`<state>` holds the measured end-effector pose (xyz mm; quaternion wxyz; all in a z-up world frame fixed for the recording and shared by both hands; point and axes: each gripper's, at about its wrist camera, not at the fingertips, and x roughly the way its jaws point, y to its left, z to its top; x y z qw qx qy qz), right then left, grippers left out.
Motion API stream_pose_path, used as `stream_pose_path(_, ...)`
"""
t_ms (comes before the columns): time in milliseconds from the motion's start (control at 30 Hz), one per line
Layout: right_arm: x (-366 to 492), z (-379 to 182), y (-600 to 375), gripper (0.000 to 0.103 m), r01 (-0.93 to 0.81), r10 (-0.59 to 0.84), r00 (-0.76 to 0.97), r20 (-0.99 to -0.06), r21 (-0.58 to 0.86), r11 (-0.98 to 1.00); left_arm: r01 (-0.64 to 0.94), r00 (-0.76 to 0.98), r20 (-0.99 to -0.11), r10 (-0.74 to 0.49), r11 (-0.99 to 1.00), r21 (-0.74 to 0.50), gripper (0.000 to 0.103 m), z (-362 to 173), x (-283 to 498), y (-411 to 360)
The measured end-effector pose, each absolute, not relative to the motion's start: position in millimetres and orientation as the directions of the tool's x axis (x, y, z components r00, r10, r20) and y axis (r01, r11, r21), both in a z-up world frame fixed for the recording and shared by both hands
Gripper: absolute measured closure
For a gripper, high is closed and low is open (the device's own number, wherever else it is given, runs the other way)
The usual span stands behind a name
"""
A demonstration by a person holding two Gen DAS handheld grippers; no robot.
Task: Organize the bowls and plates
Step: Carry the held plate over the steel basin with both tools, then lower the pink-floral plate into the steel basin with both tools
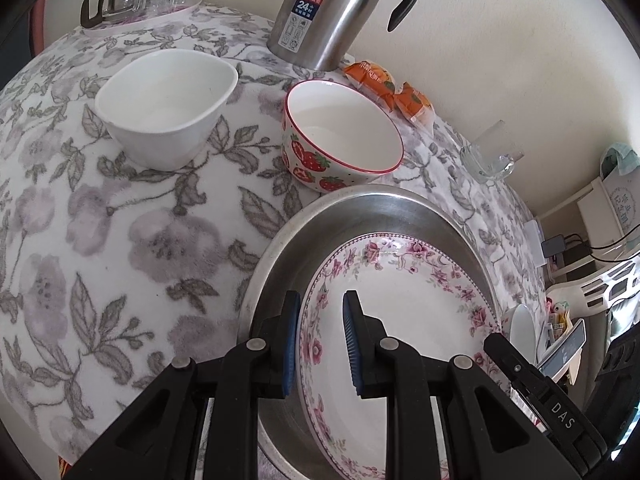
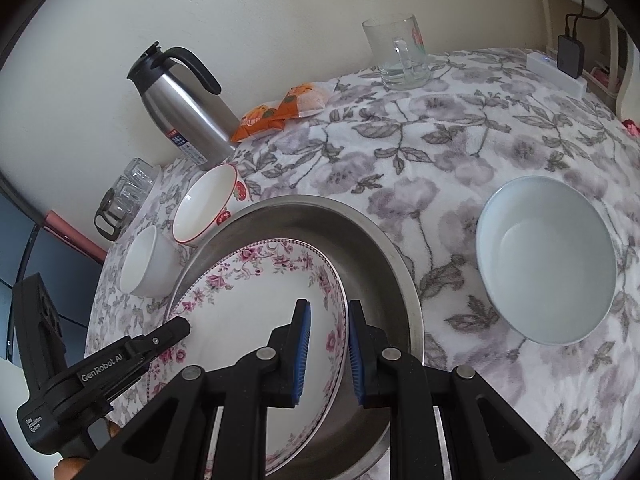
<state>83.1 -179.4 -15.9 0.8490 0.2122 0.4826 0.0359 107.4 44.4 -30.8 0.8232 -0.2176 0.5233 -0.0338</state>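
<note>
One table under a floral cloth, and at its near edge sits the landmark: one steel basin. Inside the basin, one floral plate, held tilted, its right edge raised off the basin's floor. Both claws have it: the left gripper is clamped on the plate's left rim, one blue pad outside and one inside, and the right gripper is clamped on the opposite rim the same way.

Bowls now, three in all. One pale round bowl sits to the right of the basin, well apart. One strawberry bowl stands just behind the basin, close to its rim. One white squarish bowl sits left of that, behind and left of the basin.

Farther back from the basin, one steel flask with a black handle stands near the wall. One glass mug stands behind the basin to the right. Two orange packets lie beside the flask. Far back left, one tray carries a glass jug and some upturned glasses; their count cannot be told.
</note>
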Motion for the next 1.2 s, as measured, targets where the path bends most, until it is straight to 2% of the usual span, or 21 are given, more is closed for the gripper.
stream_pose_path(1200, 85, -35, -175, 0.083, 0.158, 0.200, 0.484, -0.852, 0.310, 0.937, -0.150, 0.416, -0.871, -0.261, 0.925, -0.349, 0.081, -45, 114, 35)
